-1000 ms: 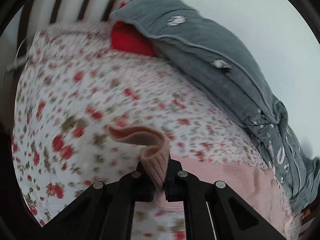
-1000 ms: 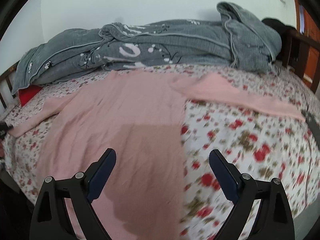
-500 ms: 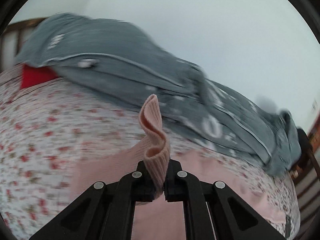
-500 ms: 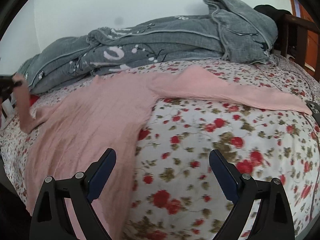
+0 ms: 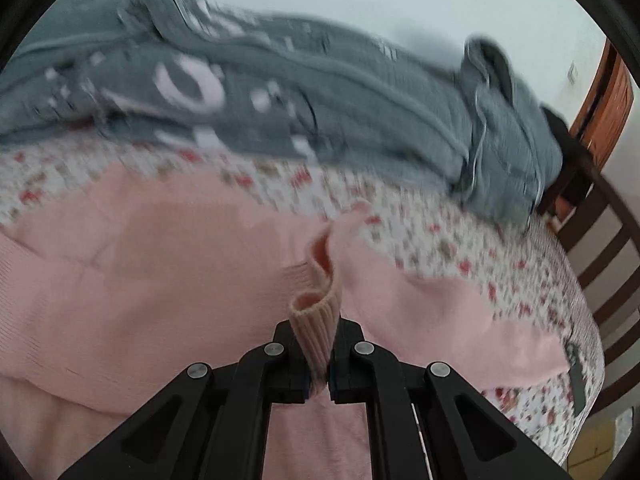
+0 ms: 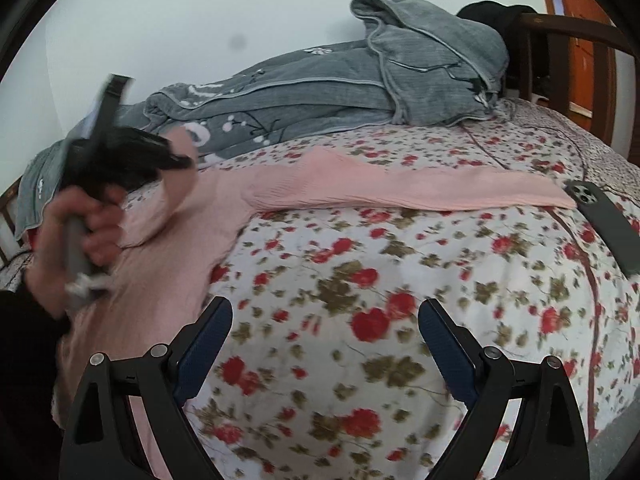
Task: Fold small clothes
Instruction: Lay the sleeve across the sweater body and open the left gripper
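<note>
On the bed's floral sheet (image 6: 360,280) a pink knit sweater (image 5: 140,280) lies spread flat, one long sleeve (image 6: 420,192) stretched out toward a dark phone (image 6: 608,224) near the bed's edge. Its other sleeve's ribbed cuff (image 5: 316,320) is clamped between the left gripper's (image 5: 319,356) black fingers, raised above the sweater's body. Over bare sheet beside the sweater, the right gripper (image 6: 324,344) has its blue-padded fingers wide apart, holding nothing. A grey quilt (image 6: 360,84) is heaped along the wall behind.

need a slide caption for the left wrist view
Left gripper shut on the ribbed cuff of a pink sweater spread over a floral bedsheet.
</note>
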A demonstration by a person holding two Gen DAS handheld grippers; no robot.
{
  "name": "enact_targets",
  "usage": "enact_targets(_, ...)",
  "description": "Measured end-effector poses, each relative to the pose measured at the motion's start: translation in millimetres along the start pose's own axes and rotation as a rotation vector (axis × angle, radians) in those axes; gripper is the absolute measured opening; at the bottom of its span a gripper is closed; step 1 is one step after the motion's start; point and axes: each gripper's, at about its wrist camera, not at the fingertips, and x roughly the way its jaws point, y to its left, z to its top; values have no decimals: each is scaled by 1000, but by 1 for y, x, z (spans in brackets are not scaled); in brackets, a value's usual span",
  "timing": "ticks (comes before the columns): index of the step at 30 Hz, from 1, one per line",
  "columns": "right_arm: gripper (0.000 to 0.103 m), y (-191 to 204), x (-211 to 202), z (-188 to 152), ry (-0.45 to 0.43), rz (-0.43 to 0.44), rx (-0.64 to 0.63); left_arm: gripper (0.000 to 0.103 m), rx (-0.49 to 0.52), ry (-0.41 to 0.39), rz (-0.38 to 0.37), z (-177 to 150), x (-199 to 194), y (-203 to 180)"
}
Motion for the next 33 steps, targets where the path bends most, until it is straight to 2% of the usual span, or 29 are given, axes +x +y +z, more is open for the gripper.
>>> enact_targets(4, 94, -2, 6, -2, 17, -11, -2, 8, 38, 56, -64, -17, 10, -1)
enact_targets(6, 94, 1, 12, 2, 23, -5, -7, 18, 50, 84, -136, -14, 2, 3)
enact_targets(7, 94, 3, 15, 3, 23, 0, -9, 37, 58, 87, -163, -12, -7, 7)
enact_targets(8, 94, 7, 19, 8, 19, 7, -12, 64, 64, 75, -172, -11, -16, 12)
enact_targets(9, 94, 10, 22, 11, 16, 14, -14, 76, 68, 40, -169, -8, -28, 19)
enact_targets(10, 94, 16, 25, 17, 11, 25, -14, 83, 69, -12, -157, -6, -42, 29)
enact_targets(11, 94, 21, 29, 22, 6, 37, -16, 83, 70, -69, -142, -5, -60, 44)
enact_targets(13, 94, 32, 38, 31, 0, 56, -22, 83, 61, -113, -92, -3, -84, 80)
enact_targets(17, 94, 57, 68, 56, 7, 83, -33, 83, 19, -159, 127, 2, -110, 154)
enact_targets(18, 93, 62, 76, 62, 10, 87, -26, 83, 17, -159, 162, 1, -114, 172)
enact_targets(19, 90, 68, 86, 70, 14, 98, -13, 83, 15, -156, 183, 0, -118, 189)
enact_targets(21, 77, 75, 99, 79, 23, 113, -2, 83, 11, -157, 214, -4, -124, 219)
enact_targets(22, 74, 81, 110, 84, 34, 106, 0, 83, 5, -165, 223, -6, -126, 233)
enact_targets(24, 55, 87, 127, 87, 57, 81, -6, 83, -20, -178, 211, -12, -122, 253)
enact_targets(25, 49, 92, 140, 86, 85, 66, -16, 83, -43, -171, 197, -16, -118, 262)
enact_targets(26, 40, 95, 148, 84, 102, 51, -29, 83, -77, -156, 182, -19, -110, 271)
enact_targets(28, 37, 102, 161, 72, 96, 0, -86, 81, -138, -103, 161, -16, -99, 286)
enact_targets(33, 34, 100, 159, 70, 87, 2, -85, 80, -203, -160, 98, -19, -103, 298)
